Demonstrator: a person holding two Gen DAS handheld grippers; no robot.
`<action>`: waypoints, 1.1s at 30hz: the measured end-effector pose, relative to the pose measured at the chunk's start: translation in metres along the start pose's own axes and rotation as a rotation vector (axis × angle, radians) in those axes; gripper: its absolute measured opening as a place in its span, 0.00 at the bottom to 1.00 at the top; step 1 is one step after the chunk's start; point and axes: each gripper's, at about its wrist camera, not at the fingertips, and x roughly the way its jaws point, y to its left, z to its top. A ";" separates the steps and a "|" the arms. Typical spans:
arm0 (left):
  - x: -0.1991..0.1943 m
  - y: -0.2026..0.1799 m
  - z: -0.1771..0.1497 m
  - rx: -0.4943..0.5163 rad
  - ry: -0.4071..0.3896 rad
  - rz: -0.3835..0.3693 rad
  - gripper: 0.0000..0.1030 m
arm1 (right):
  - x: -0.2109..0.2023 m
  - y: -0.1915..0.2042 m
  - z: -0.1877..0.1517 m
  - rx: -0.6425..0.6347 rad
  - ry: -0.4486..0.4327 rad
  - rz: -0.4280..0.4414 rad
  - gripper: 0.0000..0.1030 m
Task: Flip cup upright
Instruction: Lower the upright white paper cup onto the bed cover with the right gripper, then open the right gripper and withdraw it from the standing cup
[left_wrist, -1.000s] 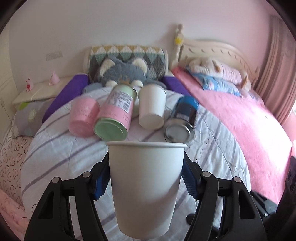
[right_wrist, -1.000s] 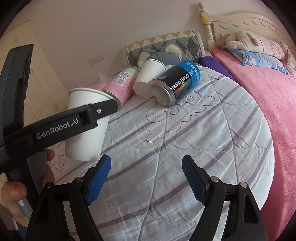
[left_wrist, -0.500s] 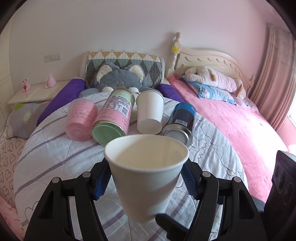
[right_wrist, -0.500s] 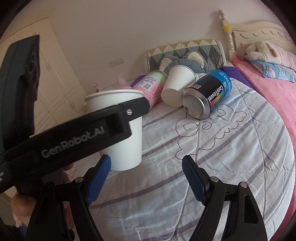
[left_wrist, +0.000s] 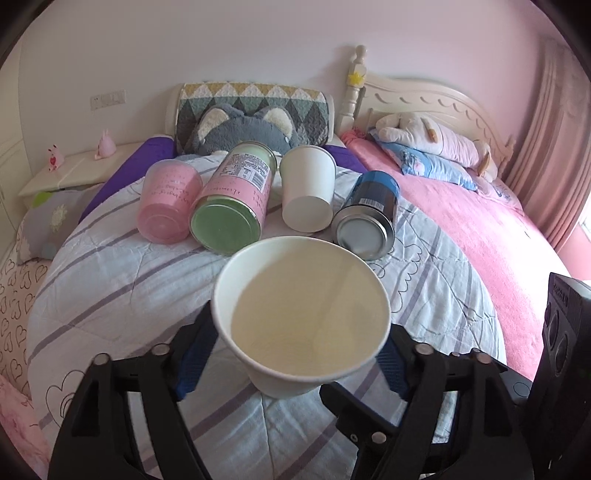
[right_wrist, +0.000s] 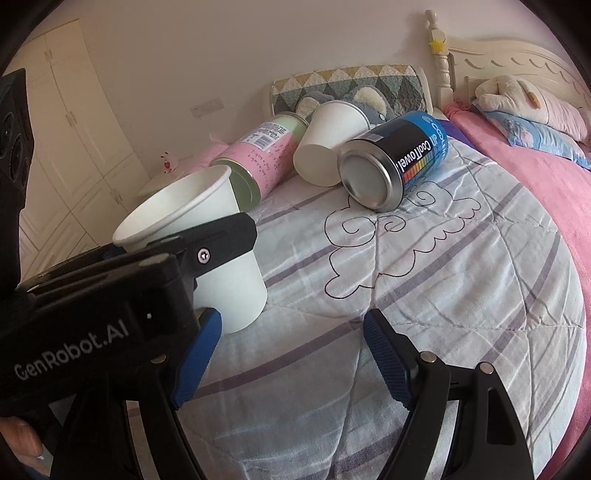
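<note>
Between the left tongs (left_wrist: 295, 354) sits the clamped white cup (left_wrist: 301, 314), mouth up.

White paper cup (left_wrist: 301, 317) mouth-up, tilted slightly off vertical, empty (inside looks cream), base (right_wrist: 242, 314) at or just above the striped quilt (right_wrist: 424, 295), near its front-left edge.
</note>
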 end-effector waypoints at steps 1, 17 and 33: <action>-0.004 0.000 -0.002 0.001 -0.013 0.009 0.88 | -0.002 0.001 -0.001 -0.002 0.001 -0.009 0.78; -0.091 0.032 -0.036 0.000 -0.075 0.187 0.97 | -0.071 0.011 -0.021 0.044 -0.111 -0.150 0.78; -0.141 0.027 -0.060 0.051 -0.118 0.203 0.98 | -0.125 0.053 -0.034 0.003 -0.364 -0.229 0.80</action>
